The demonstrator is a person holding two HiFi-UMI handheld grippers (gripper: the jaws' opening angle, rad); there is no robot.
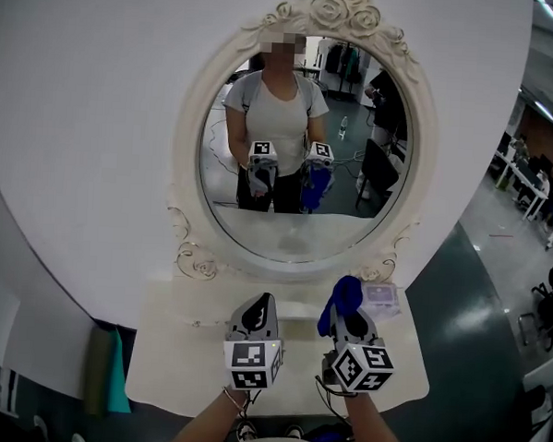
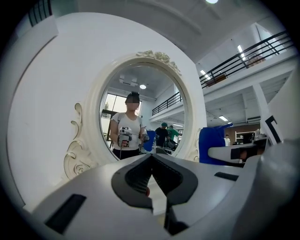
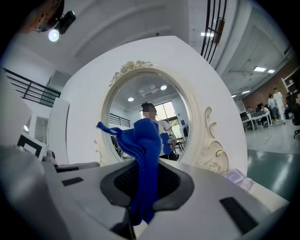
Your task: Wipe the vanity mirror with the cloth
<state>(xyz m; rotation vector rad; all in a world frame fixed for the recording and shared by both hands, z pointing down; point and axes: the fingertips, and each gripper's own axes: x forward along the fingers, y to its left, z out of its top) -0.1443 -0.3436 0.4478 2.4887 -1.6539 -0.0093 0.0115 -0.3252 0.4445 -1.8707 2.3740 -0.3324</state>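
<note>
The oval vanity mirror [image 1: 300,133] in its carved white frame stands upright at the back of a small white table [image 1: 173,349]. It also fills the left gripper view as the mirror [image 2: 140,112] and the right gripper view as the mirror [image 3: 145,117]. My right gripper [image 1: 344,307] is shut on a blue cloth [image 1: 343,297] that bunches up above its jaws, the cloth [image 3: 143,159] hanging between them. My left gripper [image 1: 261,309] is shut with nothing in it, held beside the right one over the table, short of the glass.
A small clear packet [image 1: 381,297] lies on the table at the right, close to the mirror's base. A green cloth [image 1: 112,369] hangs at the table's left side. An open hall with desks and people lies to the right.
</note>
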